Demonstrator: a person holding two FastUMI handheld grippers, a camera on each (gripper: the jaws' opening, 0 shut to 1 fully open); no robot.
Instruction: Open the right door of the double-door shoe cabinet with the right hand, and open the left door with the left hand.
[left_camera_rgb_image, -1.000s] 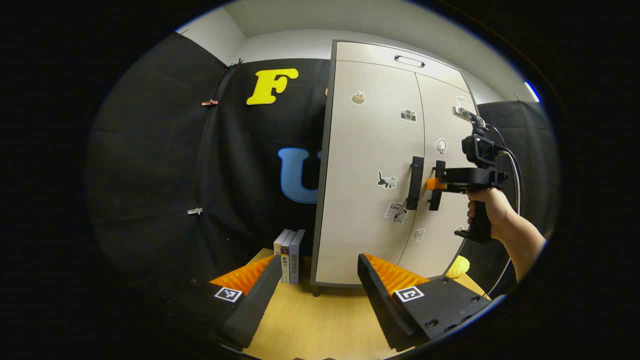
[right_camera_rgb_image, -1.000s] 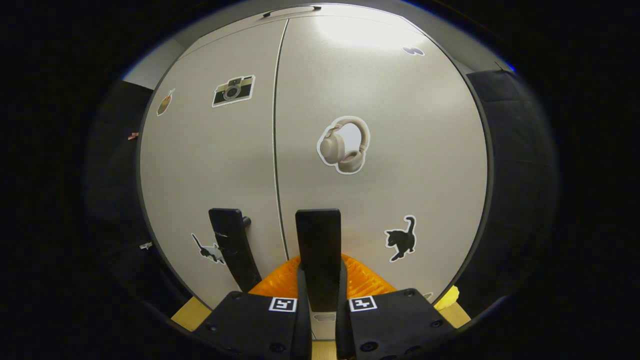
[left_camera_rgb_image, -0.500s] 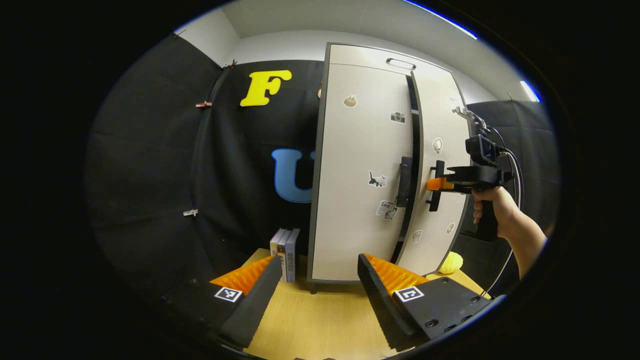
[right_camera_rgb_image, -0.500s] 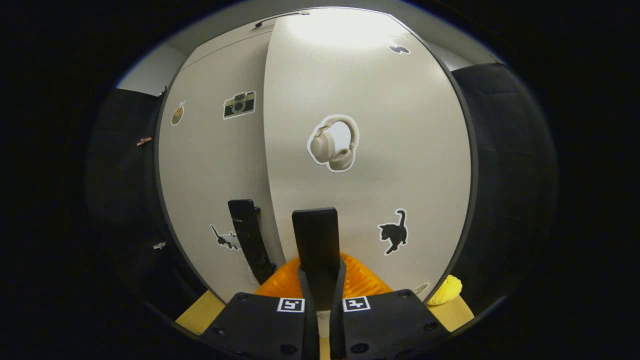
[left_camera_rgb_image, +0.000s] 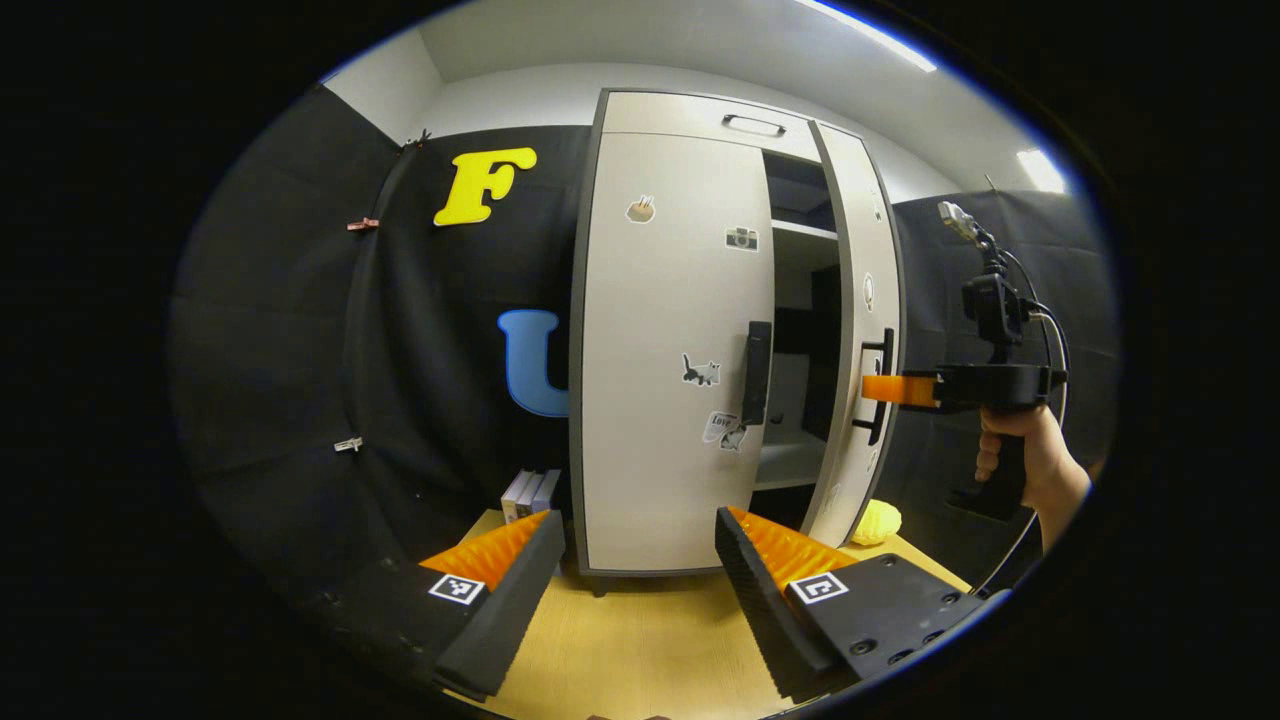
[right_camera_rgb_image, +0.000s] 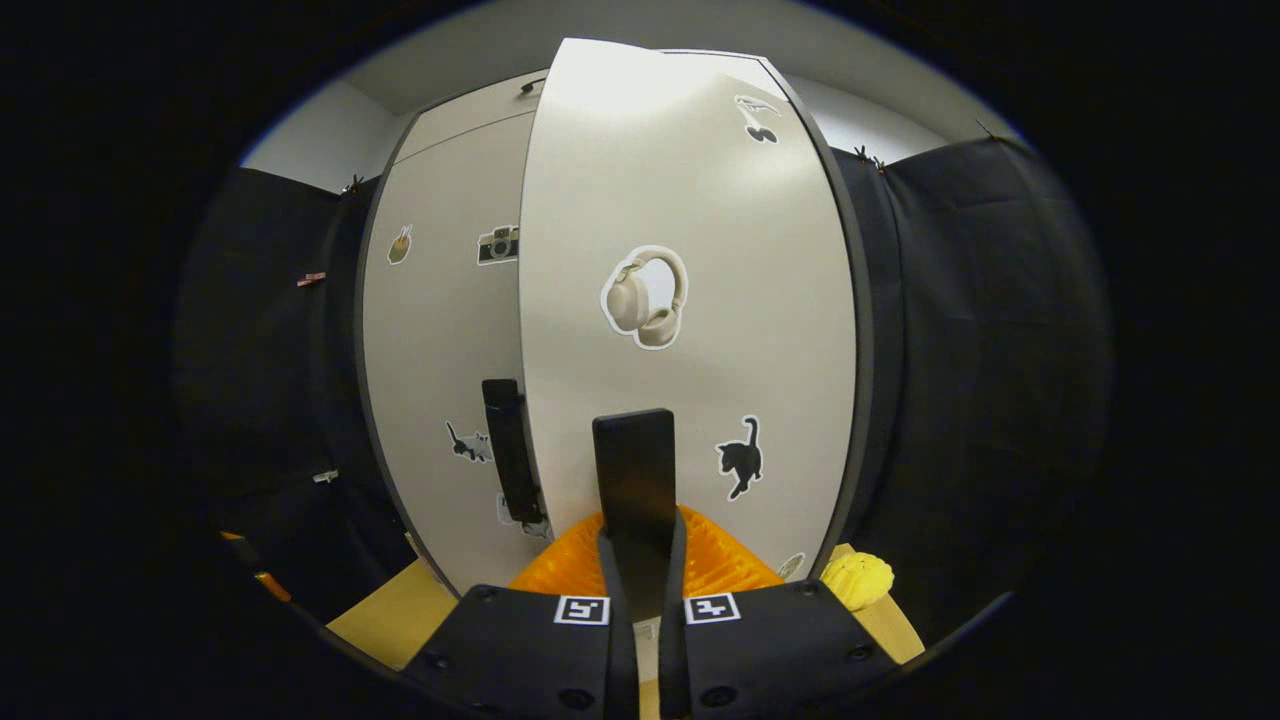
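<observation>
Swung wider since earlier: right door (left_camera_rgb_image: 862, 330), handle (right_camera_rgb_image: 634, 480) clenched by right gripper (right_camera_rgb_image: 640, 560); left gripper (left_camera_rgb_image: 640, 560) fingers released.

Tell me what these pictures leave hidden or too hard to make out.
- Cabinet shelves, left gripper view: mostly dark, partly hidden by the open right door.
- Right door's handle, right gripper view: lower end covered by the right gripper.
- Books, left gripper view: too small to read.

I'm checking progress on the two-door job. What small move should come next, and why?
Probably keep pulling the right door wider: the right hand-held gripper is shut on the right handle and the door is only partly swung out. The left door is closed, with the left hand-held gripper open and short of it.
</observation>
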